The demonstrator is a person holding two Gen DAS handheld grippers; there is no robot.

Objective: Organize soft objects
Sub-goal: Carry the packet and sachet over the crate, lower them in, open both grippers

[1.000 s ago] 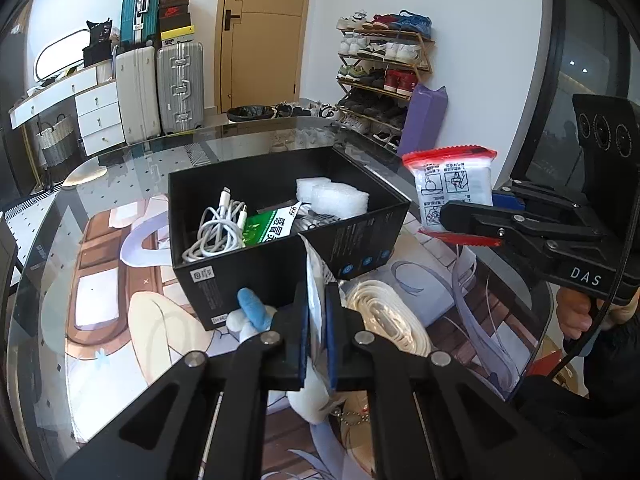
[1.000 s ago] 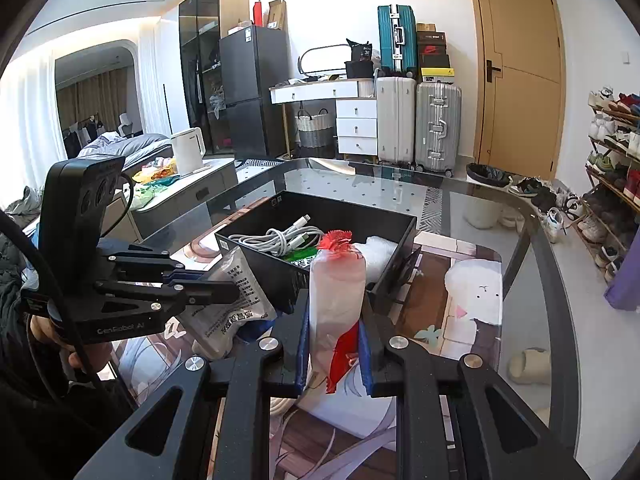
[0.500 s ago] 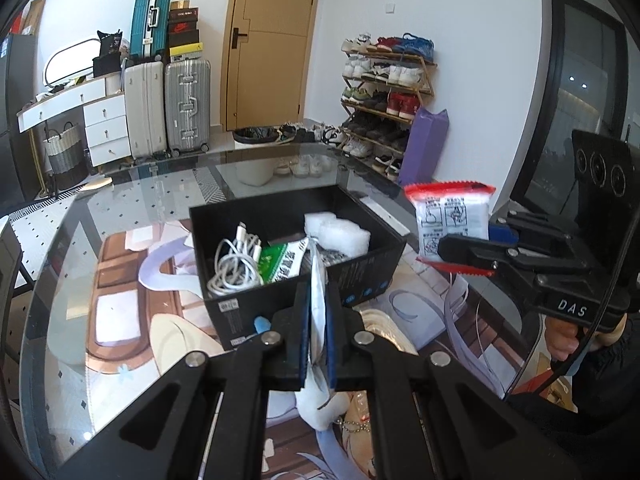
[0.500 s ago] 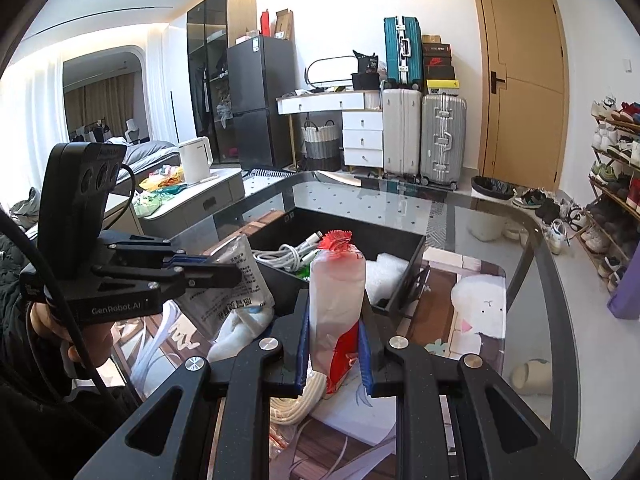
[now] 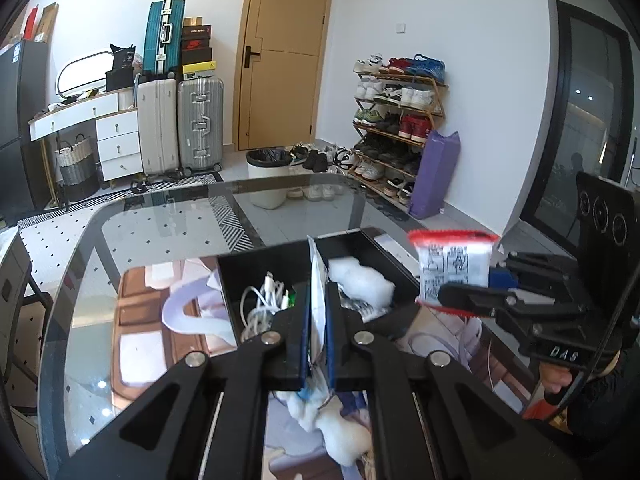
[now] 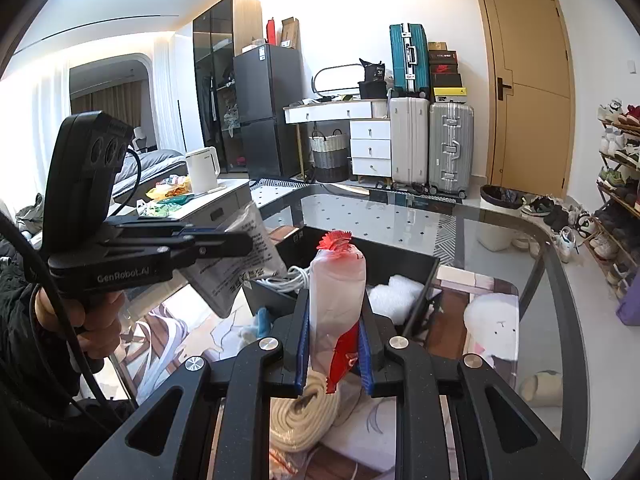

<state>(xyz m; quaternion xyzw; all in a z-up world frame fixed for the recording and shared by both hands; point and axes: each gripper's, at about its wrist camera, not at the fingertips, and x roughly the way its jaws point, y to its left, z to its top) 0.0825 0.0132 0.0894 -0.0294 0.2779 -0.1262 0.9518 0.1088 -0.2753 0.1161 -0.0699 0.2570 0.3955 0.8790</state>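
My left gripper (image 5: 318, 294) is shut on a flat grey printed pouch (image 5: 319, 320), seen edge-on here and broadside in the right wrist view (image 6: 236, 268). It hangs above the near wall of the black box (image 5: 232, 276). My right gripper (image 6: 335, 304) is shut on a white packet with red trim (image 6: 338, 292), held upright just short of the box (image 6: 404, 264). Inside the box lie white cables (image 5: 262, 300) and a white padded bundle (image 5: 360, 282). The right gripper (image 5: 444, 296) and its packet (image 5: 454, 268) also show in the left view.
A cream rope coil (image 6: 302, 412) and a white-and-blue plush (image 5: 340, 432) lie on the glass table (image 5: 160, 220) below the grippers. The table's dark rim (image 6: 556, 264) curves along the right. Suitcases, a shoe rack and a bin stand beyond.
My left gripper has risen with the pouch, so the box now sits lower and farther under it. The right gripper and its packet have barely moved.
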